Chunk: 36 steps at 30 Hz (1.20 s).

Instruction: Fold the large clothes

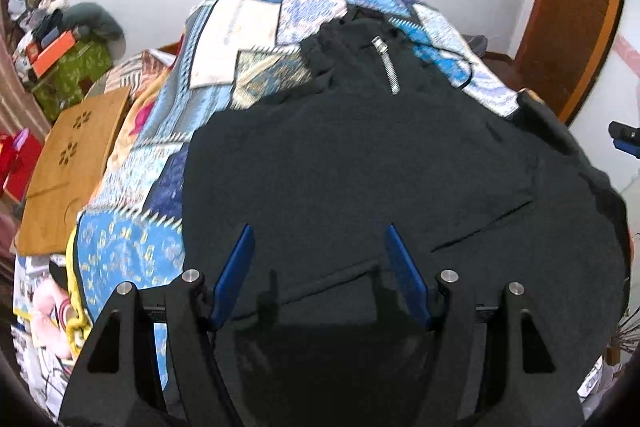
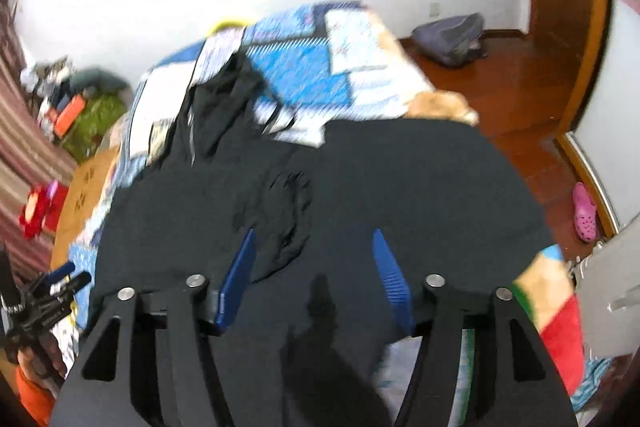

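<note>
Garment [image 1: 360,167] lies spread on the quilt [image 1: 248,27] covering the bed, zipper [image 1: 386,65] at its far end. Wooden board [image 1: 72,163] sits left of the bed, cluttered stand [image 1: 68,67] behind it by the wall. In the right wrist view, bag [image 2: 452,39] on the floor right of bed, shoe [image 2: 584,213] nearer.

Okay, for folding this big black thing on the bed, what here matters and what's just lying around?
Job:
black garment
bedspread under it
left gripper, jaws open
right gripper, jaws open

Lying about:
wooden board
orange box
pink shoe
grey bag
</note>
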Tool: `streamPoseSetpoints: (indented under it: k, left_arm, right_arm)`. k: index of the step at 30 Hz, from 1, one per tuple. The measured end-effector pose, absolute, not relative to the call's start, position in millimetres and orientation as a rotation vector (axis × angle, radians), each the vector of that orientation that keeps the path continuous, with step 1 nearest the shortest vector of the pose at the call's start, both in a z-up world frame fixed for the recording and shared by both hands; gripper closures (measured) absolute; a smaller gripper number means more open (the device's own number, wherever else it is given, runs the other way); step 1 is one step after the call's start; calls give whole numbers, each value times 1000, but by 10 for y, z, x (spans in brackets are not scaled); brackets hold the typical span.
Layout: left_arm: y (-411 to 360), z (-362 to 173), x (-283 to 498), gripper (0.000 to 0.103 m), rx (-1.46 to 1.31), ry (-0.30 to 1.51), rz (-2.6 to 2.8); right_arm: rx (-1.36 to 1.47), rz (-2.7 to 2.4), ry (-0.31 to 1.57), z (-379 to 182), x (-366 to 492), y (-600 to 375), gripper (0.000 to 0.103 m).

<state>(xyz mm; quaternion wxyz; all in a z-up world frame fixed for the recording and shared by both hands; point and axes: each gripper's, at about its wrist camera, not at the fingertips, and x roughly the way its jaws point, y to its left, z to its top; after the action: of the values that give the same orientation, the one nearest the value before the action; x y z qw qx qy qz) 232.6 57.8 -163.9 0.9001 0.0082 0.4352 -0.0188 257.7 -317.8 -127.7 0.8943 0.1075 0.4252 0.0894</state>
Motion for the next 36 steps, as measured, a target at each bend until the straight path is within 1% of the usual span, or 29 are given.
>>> streamPoseSetpoints:
  k: [1,4,6,7,11,15,19,22,30,32,33,34,35,36]
  left_arm:
    - [530,-1596,2345,36,20,889,-49]
    - [393,-1493,2400,34,24,862,-74]
    - [295,-1445,2437,30,25,845,-91]
    - [242,-1429,2459,30,26,837,-100]
    - [81,-1454,2535,24,34,838,-119]
    - [-38,-1544,2585,24,43,863,-131]
    - [-104,-1632,2610,24,51,882,-137]
    - [-98,-1699,2640,24,44,900,-132]
    - [-25,-1821,2671,24,14,937,-115]
    - [-18,-1829,2666,24,16,938,-112]
    - [-13,-1829,2657,24,17,937,-111]
    - [-8,-1827,2646,24,17,935,-112]
    - [-5,-1826,2639,24,19,934,-112]
    - [-2,-1823,2628,24,23,931,-112]
  right_arm:
    - [243,164,864,-1219,2555,-3314,38]
    - [274,111,830,-1125,2513,-3564,36]
    - [283,57,827,-1125,2503,-3789,35]
    - [287,39,830,-1134,2496,-3846,35]
    - [343,-24,871,-1318,2509,-4184,35]
    - [447,-56,936,-1637,2562,-4437,35]
    - [629,-11,1010,-1988,2670,-4612,35]
    - [709,-8,1037,-2179,2742,-4690,35]
    - [743,-68,1004,-2312,2879,-4780,36]
    - [717,-102,1002,-2308,2917,-4797,49]
    - [684,-124,1007,-2294,2947,-4779,63]
    - [661,-134,1008,-2292,2980,-4768,71]
    - [635,-131,1009,-2264,2991,-4742,78]
    - [624,-127,1006,-2244,3006,-4729,82]
